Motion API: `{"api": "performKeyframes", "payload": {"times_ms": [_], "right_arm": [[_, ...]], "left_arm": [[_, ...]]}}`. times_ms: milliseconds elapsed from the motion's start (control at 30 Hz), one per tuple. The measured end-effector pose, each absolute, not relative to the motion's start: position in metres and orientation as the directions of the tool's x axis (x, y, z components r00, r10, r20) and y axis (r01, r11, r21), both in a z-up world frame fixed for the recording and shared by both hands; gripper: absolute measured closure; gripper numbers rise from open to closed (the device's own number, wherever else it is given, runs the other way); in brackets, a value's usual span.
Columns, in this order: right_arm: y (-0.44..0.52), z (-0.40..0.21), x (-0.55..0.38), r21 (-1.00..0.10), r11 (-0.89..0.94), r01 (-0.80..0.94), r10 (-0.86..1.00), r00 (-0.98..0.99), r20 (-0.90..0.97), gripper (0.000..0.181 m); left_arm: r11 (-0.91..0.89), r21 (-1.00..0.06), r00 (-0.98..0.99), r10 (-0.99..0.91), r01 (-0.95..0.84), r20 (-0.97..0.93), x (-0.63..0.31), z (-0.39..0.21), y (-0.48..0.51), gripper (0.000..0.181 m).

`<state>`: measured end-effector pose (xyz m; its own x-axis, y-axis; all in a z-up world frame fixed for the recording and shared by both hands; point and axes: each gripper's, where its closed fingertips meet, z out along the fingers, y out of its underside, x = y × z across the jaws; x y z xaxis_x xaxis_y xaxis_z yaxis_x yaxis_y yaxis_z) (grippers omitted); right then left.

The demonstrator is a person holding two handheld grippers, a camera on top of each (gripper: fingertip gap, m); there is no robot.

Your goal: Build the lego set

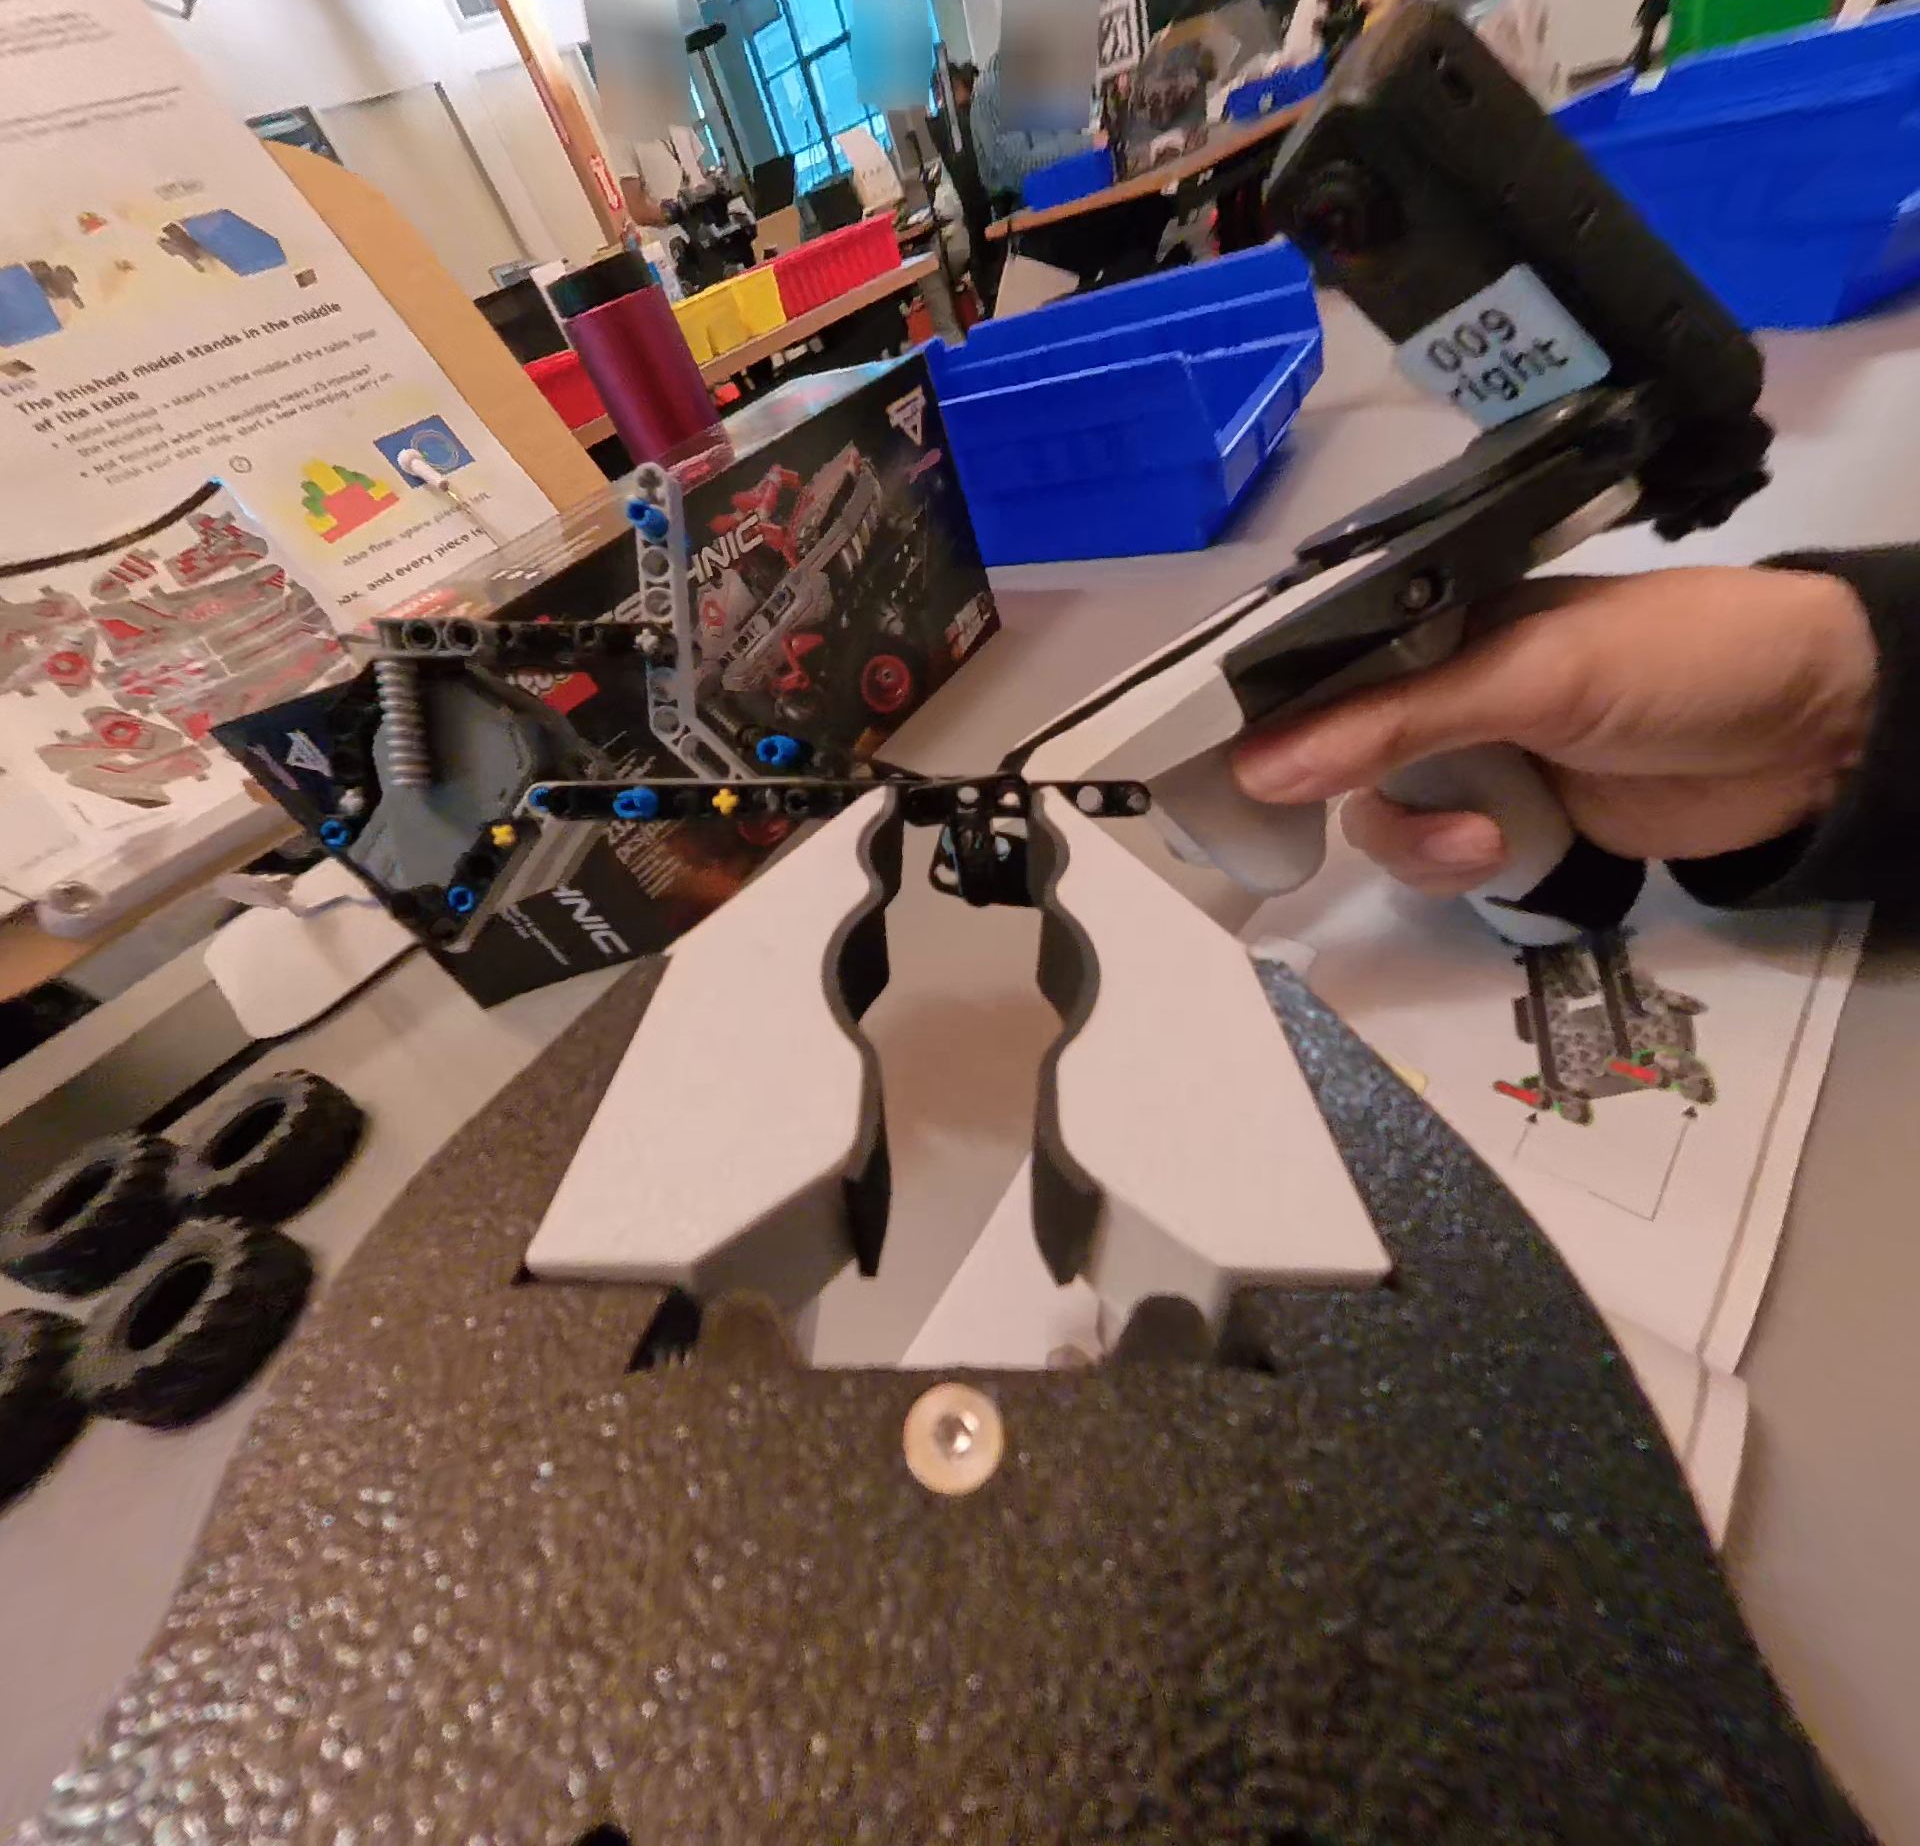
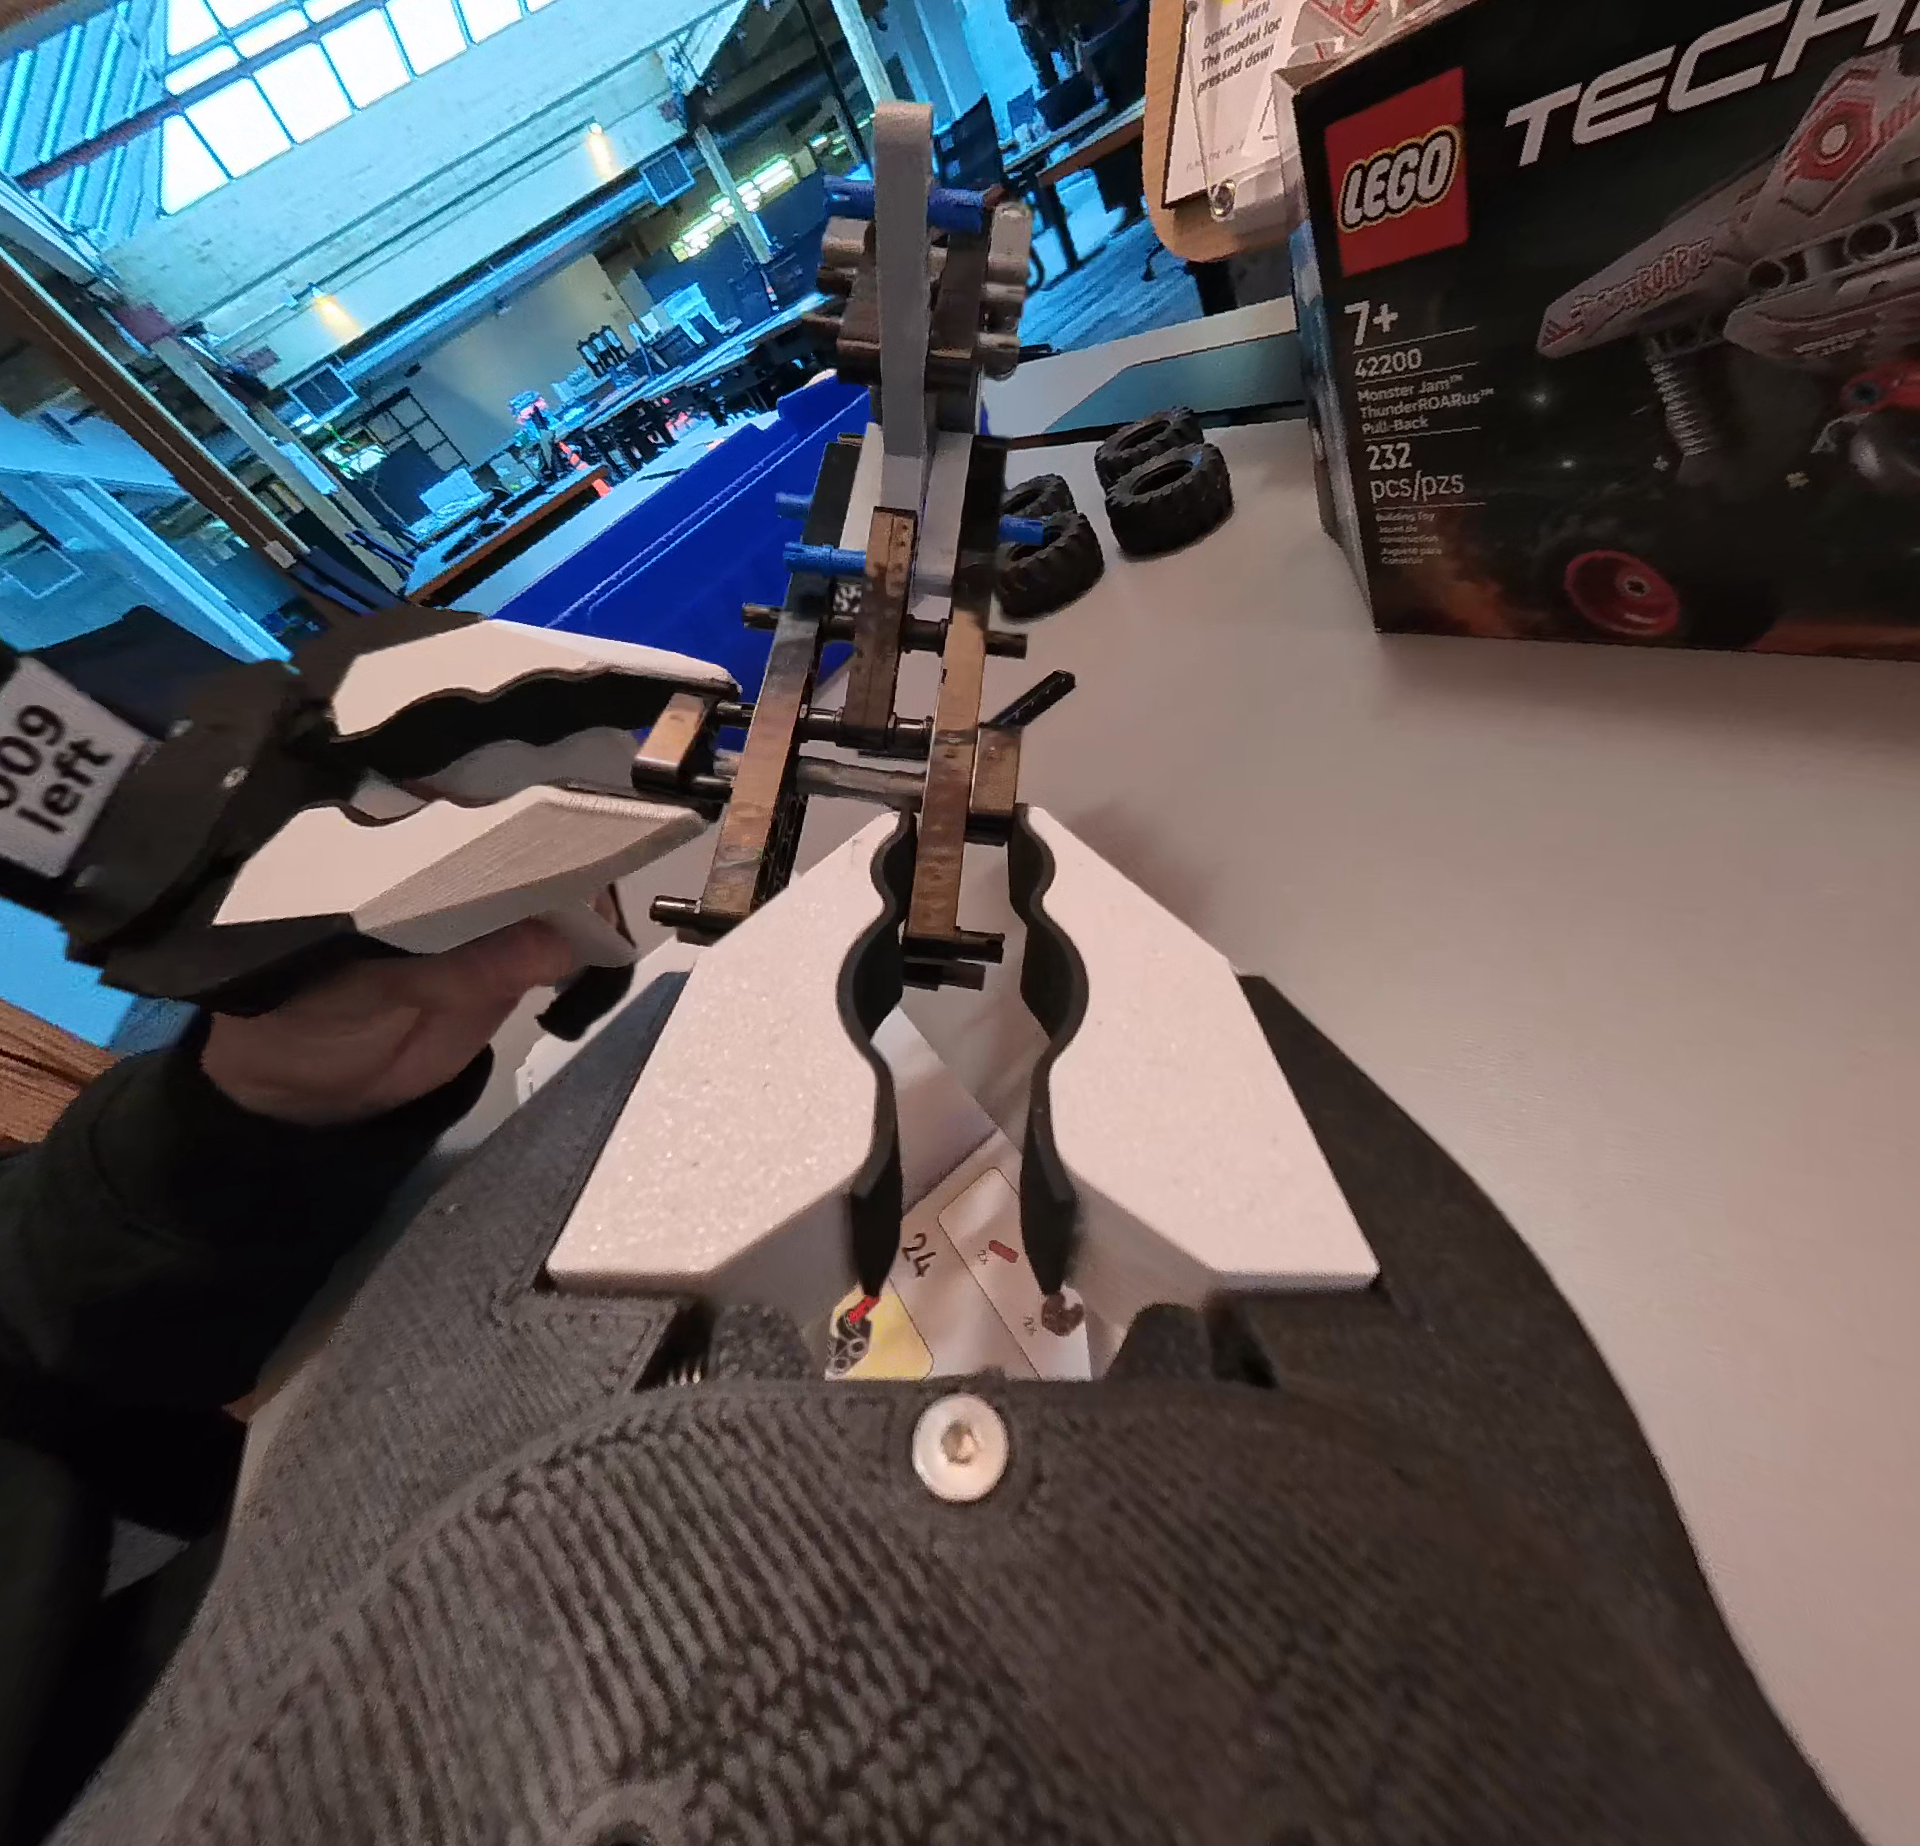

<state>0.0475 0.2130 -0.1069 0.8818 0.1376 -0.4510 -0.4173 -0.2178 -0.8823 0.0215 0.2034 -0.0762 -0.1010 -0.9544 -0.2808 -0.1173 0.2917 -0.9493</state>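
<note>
A half-built Lego chassis (image 1: 457,757) of black beams, blue pins, a grey block and a spring is held in the air. In the right wrist view it (image 2: 883,612) runs away from me, end on. My right gripper (image 2: 958,835) is shut on its near black beam; it also shows in the left wrist view (image 1: 1039,757), held by a hand. My left gripper (image 1: 966,809) is shut on a small black connector piece (image 1: 971,846) at the side of the chassis. The left gripper (image 2: 707,752) comes in from the left, the piece (image 2: 675,747) between its tips.
Several black tyres (image 1: 187,1277) lie on the grey table (image 2: 1455,965), also in the right wrist view (image 2: 1143,487). The Lego box (image 2: 1610,342) stands behind the chassis. A blue bin (image 1: 1122,414), a maroon bottle (image 1: 639,362), an instruction sheet (image 1: 1610,1069) and a poster board (image 1: 156,342) surround it. My right fingertips sit around 4 centimetres from my left ones.
</note>
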Motion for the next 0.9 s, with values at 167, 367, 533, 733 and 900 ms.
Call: {"api": "performKeyframes", "payload": {"times_ms": [167,367,533,733,900], "right_arm": [[0.213,-0.108,0.042,-0.838,-0.234,-0.493,0.168,0.829,-0.534,0.166],[0.212,-0.111,0.033,-0.757,-0.289,-0.586,0.230,0.725,-0.649,0.166],[0.211,-0.108,0.024,-0.672,-0.333,-0.661,0.287,0.608,-0.740,0.166],[0.212,-0.113,0.023,-0.642,-0.359,-0.677,0.265,0.585,-0.766,0.166],[0.214,-0.116,0.030,-0.641,-0.333,-0.692,0.219,0.604,-0.766,0.166]], "left_arm": [[0.441,-0.892,-0.074,-0.897,-0.094,-0.436,0.021,-0.073,0.201,0.160],[0.463,-0.883,-0.110,-0.884,-0.081,-0.453,0.020,-0.071,0.199,0.160],[0.445,-0.895,-0.137,-0.889,-0.037,-0.437,0.018,-0.067,0.196,0.161],[0.370,-0.928,-0.146,-0.921,-0.050,-0.360,0.020,-0.071,0.198,0.160],[0.364,-0.929,-0.102,-0.929,-0.068,-0.356,0.023,-0.073,0.201,0.160]]}}
